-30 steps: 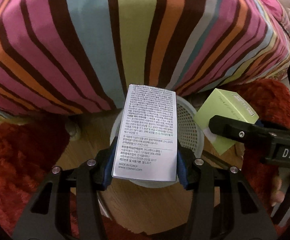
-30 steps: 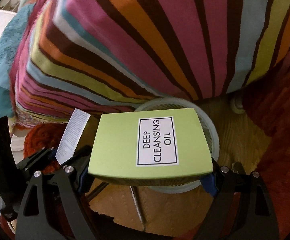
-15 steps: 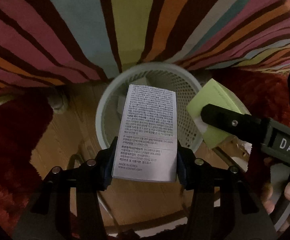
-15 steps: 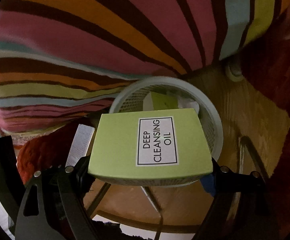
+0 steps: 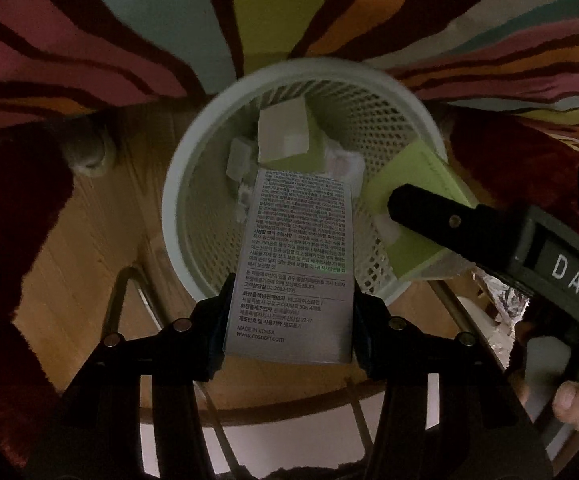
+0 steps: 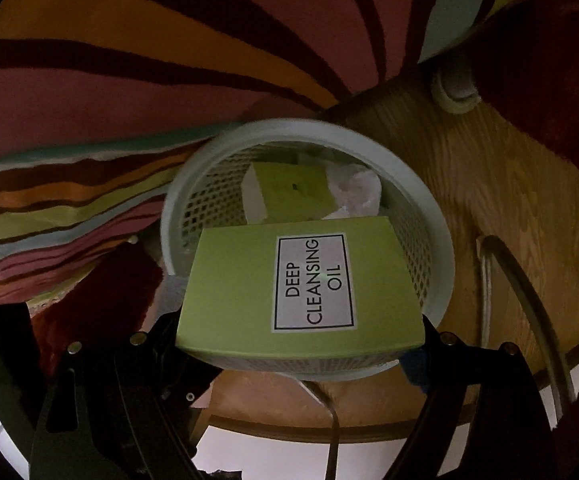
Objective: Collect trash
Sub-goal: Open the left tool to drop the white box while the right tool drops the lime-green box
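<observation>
My left gripper (image 5: 289,320) is shut on a grey printed box (image 5: 295,264), held over the mouth of a white mesh wastebasket (image 5: 193,184). My right gripper (image 6: 301,340) is shut on a wide green box (image 6: 301,280) labelled DEEP CLEANSING OIL, over the same wastebasket (image 6: 437,240). In the left wrist view the right gripper and its green box (image 5: 421,184) show at the basket's right rim. Inside the basket lie another green box (image 6: 293,192), a pale box (image 5: 285,136) and crumpled white wrapping (image 6: 355,190).
A striped bedspread (image 5: 193,40) hangs right behind the basket. Red shaggy rug (image 5: 5,216) flanks the wooden floor (image 6: 501,200). A round bed foot (image 6: 455,88) stands near the basket. Metal tube legs (image 6: 529,280) and a curved wooden edge lie below. A person's fingers (image 5: 573,404) hold the right tool.
Both grippers have sunk and tipped downward with their boxes. The wastebasket has grown larger and its contents have come into view; the bedspread fills less of each view.
</observation>
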Available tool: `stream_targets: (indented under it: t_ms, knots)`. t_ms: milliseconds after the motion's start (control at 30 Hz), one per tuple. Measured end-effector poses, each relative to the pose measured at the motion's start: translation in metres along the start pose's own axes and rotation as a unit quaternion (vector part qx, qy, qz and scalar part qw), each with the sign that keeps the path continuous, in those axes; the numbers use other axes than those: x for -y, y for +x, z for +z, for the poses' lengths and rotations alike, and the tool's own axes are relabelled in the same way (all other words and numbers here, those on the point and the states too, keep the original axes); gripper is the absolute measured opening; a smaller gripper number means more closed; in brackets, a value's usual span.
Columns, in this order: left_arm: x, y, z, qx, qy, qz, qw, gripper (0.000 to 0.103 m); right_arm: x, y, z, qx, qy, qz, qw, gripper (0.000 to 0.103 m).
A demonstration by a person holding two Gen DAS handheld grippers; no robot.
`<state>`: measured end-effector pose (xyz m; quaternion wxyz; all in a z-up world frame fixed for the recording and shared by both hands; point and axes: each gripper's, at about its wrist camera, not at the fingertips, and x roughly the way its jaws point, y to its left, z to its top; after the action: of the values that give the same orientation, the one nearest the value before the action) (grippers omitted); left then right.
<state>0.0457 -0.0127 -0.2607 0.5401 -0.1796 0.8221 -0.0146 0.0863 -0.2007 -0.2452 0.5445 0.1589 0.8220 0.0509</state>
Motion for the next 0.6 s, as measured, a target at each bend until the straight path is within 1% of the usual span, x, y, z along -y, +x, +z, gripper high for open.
stream_targets:
  t_ms: [100,267,500,533,567,600]
  knots:
    - [-0.003,0.009,0.001,-0.011,-0.009,-0.004,0.9999,0.050,0.001,0.008,0.000,-0.010,0.004,-0.004,1.000,0.081]
    - [-0.005,0.016,0.003,-0.023,-0.015,-0.003,0.9996,0.050,0.005,0.016,0.001,-0.026,0.021,0.003,0.999,0.081]
    - [-0.003,0.021,0.005,-0.036,-0.012,-0.003,0.9993,0.051,0.002,0.027,0.001,-0.043,0.019,0.011,0.999,0.083]
    - [-0.002,0.021,0.005,-0.039,-0.014,-0.003,0.9991,0.055,0.002,0.031,0.001,-0.050,0.019,0.015,0.998,0.083]
    - [-0.003,0.022,0.005,-0.041,-0.018,-0.003,0.9990,0.068,0.002,0.033,0.001,-0.056,0.019,0.016,0.998,0.087]
    - [-0.005,0.023,0.005,-0.041,-0.024,-0.002,0.9989,0.073,0.002,0.036,0.000,-0.058,0.019,0.015,0.998,0.095]
